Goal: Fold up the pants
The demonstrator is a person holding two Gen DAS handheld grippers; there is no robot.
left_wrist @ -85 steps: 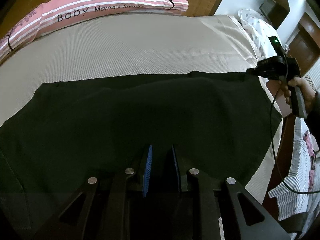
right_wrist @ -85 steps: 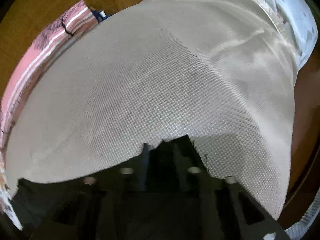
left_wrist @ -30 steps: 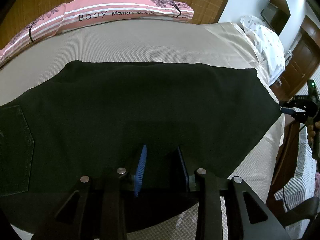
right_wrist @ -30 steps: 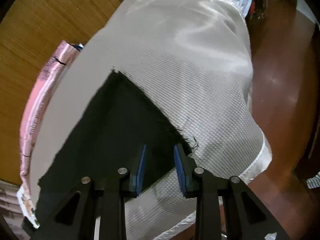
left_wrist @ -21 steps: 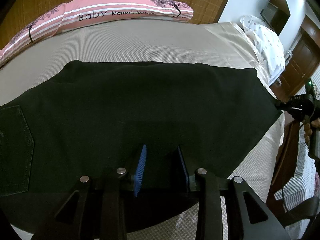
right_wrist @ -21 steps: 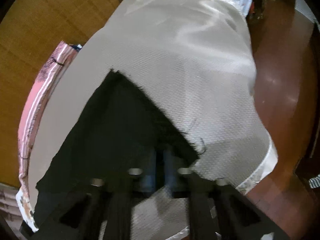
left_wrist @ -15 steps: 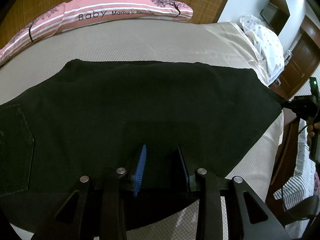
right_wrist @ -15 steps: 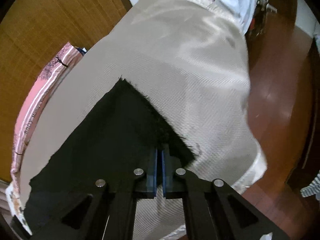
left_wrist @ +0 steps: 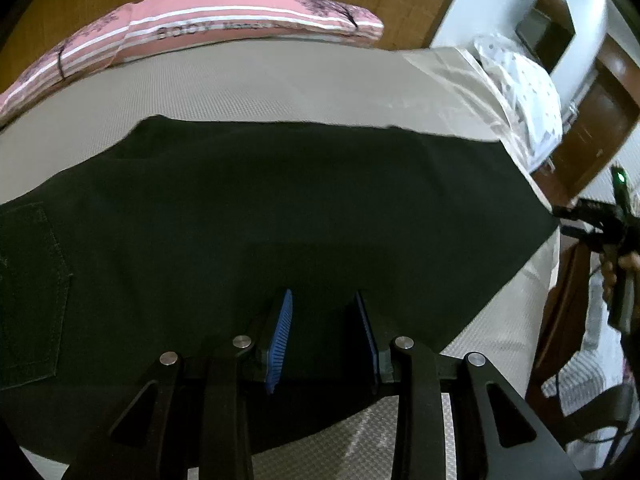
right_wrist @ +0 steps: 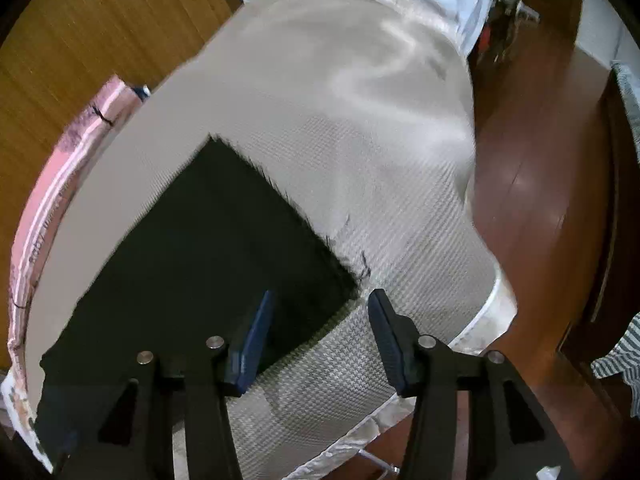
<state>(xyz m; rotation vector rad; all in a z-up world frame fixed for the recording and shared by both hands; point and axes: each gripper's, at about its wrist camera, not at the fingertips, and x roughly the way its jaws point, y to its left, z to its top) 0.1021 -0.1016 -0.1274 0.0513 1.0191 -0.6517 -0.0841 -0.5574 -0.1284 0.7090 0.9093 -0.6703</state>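
We see a bed [left_wrist: 280,92] with a beige woven cover, a wooden wall behind it and a pink striped pillow [left_wrist: 224,32] along its far edge; dark wooden floor [right_wrist: 532,168] runs past the bed's side. The pants [left_wrist: 280,216], dark and spread flat, lie across the bed, a back pocket [left_wrist: 28,292] showing at the left of the left wrist view. Our left gripper [left_wrist: 324,336] sits low over the near edge of the pants, its blue pads a narrow way apart with cloth between and under them; we cannot tell if the pads press on it. Our right gripper [right_wrist: 320,332] is at the frayed hem corner [right_wrist: 352,280] near the bed's side edge. Its jaws have just been opening and now stand about half apart, the corner lying between them on the cover, untouched by the pads. In the left wrist view the right gripper [left_wrist: 568,220] appears at the far right, just beside the pants' edge, held by a hand [left_wrist: 624,268]
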